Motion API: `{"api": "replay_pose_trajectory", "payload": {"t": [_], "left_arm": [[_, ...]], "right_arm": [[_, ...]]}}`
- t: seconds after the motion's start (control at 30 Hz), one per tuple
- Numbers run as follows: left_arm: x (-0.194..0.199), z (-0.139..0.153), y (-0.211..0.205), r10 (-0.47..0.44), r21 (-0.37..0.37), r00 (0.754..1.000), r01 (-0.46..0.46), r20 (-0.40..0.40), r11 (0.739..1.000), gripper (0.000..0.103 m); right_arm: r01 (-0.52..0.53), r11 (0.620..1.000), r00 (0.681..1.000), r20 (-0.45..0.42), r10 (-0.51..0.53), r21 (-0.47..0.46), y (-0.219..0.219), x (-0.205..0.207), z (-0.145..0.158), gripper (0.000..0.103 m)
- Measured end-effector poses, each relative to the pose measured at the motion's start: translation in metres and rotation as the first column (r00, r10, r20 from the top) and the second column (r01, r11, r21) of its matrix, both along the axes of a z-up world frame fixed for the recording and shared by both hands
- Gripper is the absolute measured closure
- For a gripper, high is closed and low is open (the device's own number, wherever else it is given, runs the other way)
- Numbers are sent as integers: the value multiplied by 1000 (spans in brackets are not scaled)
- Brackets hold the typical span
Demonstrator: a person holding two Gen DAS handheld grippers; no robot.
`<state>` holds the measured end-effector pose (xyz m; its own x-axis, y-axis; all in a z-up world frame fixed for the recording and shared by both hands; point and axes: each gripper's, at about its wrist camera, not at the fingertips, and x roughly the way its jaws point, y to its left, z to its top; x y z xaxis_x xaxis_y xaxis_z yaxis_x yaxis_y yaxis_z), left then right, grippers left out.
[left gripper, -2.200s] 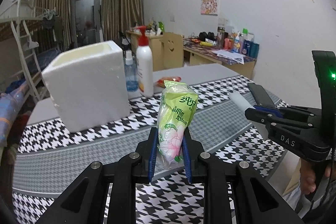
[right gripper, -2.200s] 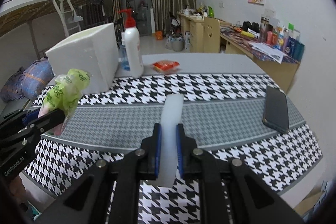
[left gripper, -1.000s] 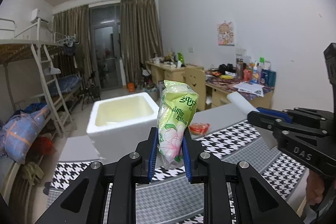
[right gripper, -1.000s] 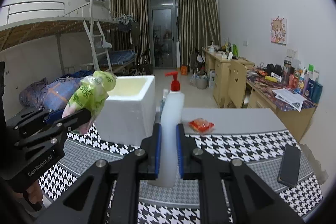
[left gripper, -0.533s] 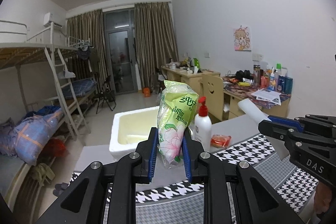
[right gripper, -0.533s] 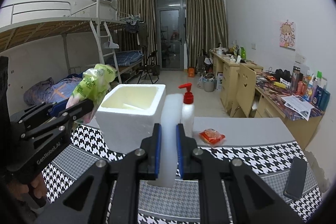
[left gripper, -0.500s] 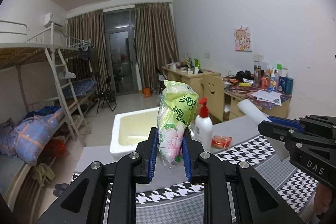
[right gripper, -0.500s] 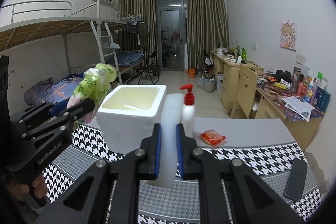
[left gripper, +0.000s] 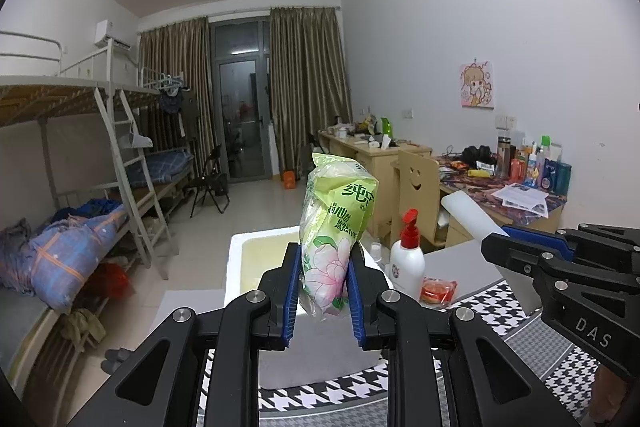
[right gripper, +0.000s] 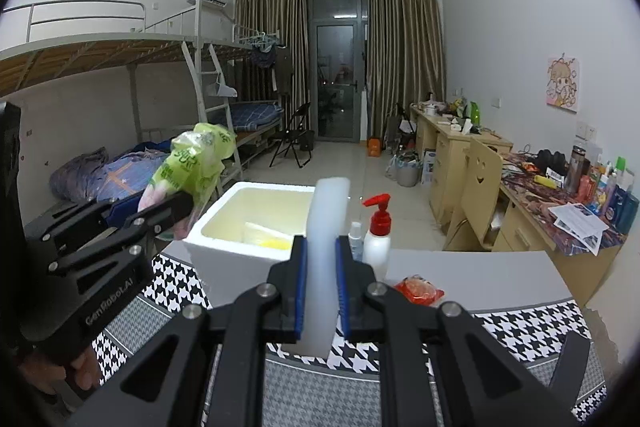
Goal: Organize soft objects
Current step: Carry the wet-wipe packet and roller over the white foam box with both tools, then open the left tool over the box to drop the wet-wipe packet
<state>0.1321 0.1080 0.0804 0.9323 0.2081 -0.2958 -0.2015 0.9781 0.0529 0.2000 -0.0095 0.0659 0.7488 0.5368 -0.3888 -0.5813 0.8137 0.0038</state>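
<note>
My left gripper point(left gripper: 322, 285) is shut on a green tissue pack point(left gripper: 336, 223) with a pink flower print and holds it upright in the air, in front of a white foam box point(left gripper: 248, 255). The pack also shows in the right wrist view point(right gripper: 192, 163). My right gripper point(right gripper: 322, 285) is shut on a white foam strip point(right gripper: 326, 251), held upright above the table, just right of the foam box point(right gripper: 240, 251). The strip also shows in the left wrist view point(left gripper: 468, 219). The box is open on top with a pale yellow item point(right gripper: 266, 237) inside.
A white pump bottle with a red top point(right gripper: 378, 239), a small clear bottle point(right gripper: 354, 233) and a red snack packet point(right gripper: 418, 289) stand on the table behind the box. A black phone point(right gripper: 572, 359) lies at the right. The houndstooth cloth point(right gripper: 516, 331) covers the table.
Both grippers have risen and drawn closer to the foam box, still holding the tissue pack and foam strip. The box's opening now shows more from above.
</note>
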Motion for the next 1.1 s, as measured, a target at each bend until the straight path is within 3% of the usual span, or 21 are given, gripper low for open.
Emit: {"api": "replay_pose_trajectory", "payload": {"t": [1.1], "left_arm": [[82, -18, 32, 54, -51, 992, -61, -114, 997, 80]], "right_arm": [[-49, 997, 998, -50, 46, -59, 56, 58, -3, 86]]}}
